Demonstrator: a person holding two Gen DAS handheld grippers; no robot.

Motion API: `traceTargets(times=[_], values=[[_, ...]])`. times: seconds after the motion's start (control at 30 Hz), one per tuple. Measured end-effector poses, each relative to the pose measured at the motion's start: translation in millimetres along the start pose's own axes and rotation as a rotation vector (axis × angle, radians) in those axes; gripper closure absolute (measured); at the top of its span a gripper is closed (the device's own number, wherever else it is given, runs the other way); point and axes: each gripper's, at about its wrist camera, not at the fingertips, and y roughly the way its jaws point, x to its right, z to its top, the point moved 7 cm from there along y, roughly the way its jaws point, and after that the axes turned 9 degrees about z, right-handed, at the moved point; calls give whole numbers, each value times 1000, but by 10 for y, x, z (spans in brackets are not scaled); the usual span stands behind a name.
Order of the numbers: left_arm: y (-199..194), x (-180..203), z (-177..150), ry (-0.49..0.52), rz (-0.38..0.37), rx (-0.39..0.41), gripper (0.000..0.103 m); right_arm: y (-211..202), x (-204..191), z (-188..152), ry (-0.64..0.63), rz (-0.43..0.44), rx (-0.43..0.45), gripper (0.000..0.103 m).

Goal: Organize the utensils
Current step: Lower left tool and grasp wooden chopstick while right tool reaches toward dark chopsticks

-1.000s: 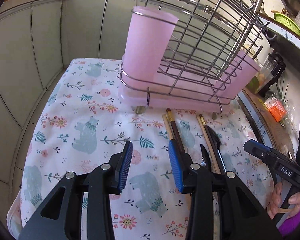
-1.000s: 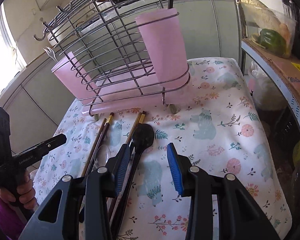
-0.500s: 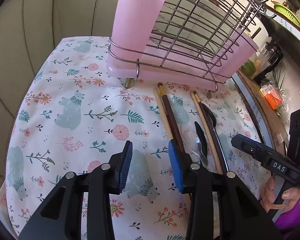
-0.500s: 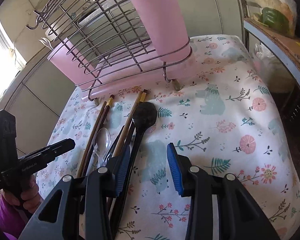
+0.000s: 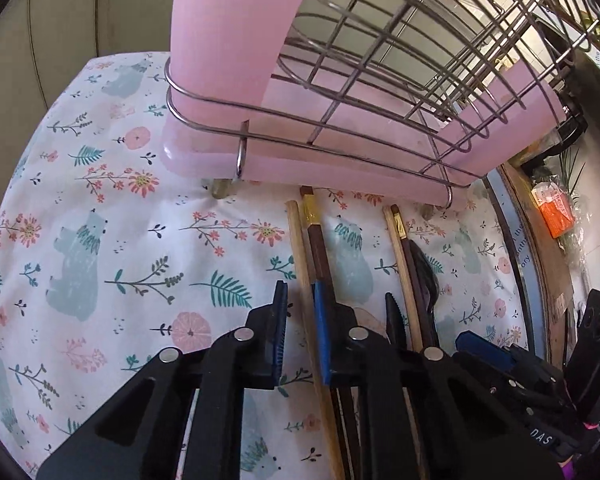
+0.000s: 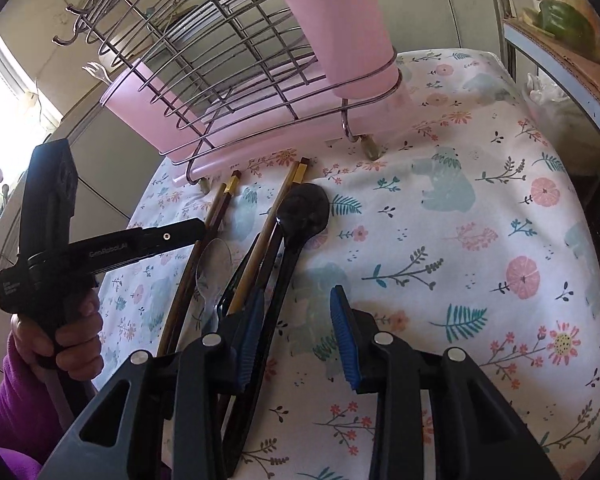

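A bear-and-flower tablecloth (image 5: 112, 240) covers the surface in front of you, with a wire dish rack (image 5: 380, 52) at its far edge carrying two pink utensil cups, one at each end (image 5: 228, 32).

The utensils lie in a loose row on the cloth just before the rack: four chopsticks in two pairs, one black spoon (image 6: 300, 216), one clear plastic spoon (image 6: 214, 260), and a dark knife-like piece I can't identify.

You are at the pick-up step. Your left gripper (image 5: 300, 320) has just been closing, and the light wooden chopstick (image 5: 300, 264) now sits between its narrowed pads; whether they press on it yet is unclear. Your right gripper (image 6: 296, 332) stands half open around the black spoon's handle, gripping nothing.

Next, finish the pinch, lift cleanly, and carry it to a pink cup.
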Motion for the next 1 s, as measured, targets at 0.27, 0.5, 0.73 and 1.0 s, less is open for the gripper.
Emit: traceTargets(times=[0.27, 0.5, 0.73, 1.0], values=[[53, 3, 39, -20, 4, 8, 97, 87, -20, 58, 12, 15, -13, 71], [-146, -376, -42, -93, 59, 46, 97, 180, -9, 154, 14, -25, -30, 87], [-148, -518, -150, -114, 71, 34, 97, 259, -71, 193, 12, -31, -48, 86], [-154, -467, -180, -82, 101, 58, 97, 293, -117, 134, 30, -26, -68, 85]])
